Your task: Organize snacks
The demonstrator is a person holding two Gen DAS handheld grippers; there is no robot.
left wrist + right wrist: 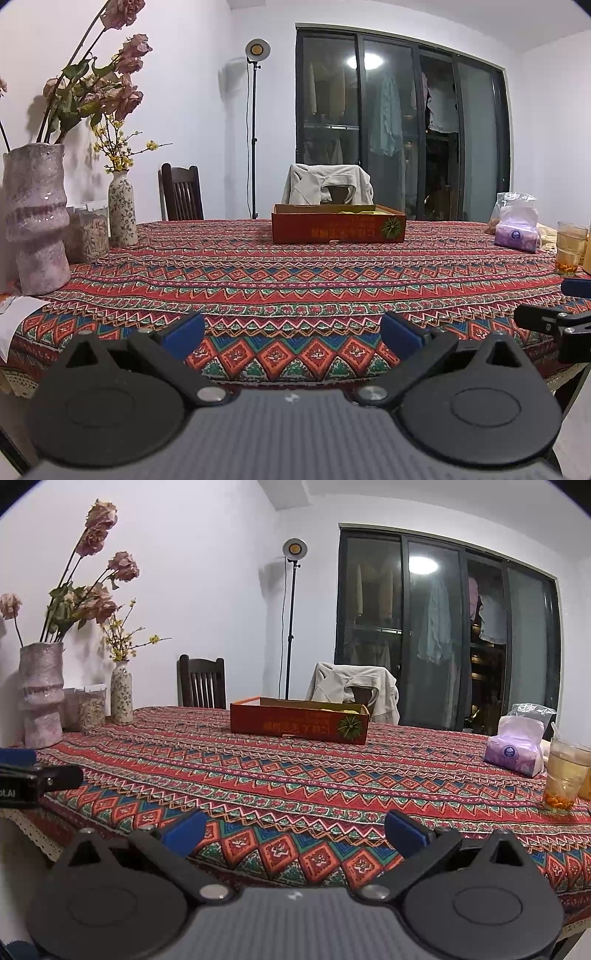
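Note:
A shallow red cardboard box (338, 228) stands at the far side of the patterned tablecloth (295, 280); yellow packets show just over its rim. It also shows in the right wrist view (299, 726). My left gripper (292, 336) is open and empty, low over the table's near edge. My right gripper (294, 831) is open and empty too, near the front edge. The right gripper shows at the right edge of the left wrist view (554, 321). The left gripper shows at the left edge of the right wrist view (33, 775).
A purple tissue pack (515, 751) and a glass of tea (565, 775) stand at the right. Two vases (35, 218) (122, 210) with flowers and a clear jar (88, 230) stand at the left. Chairs (181, 194) stand behind the table.

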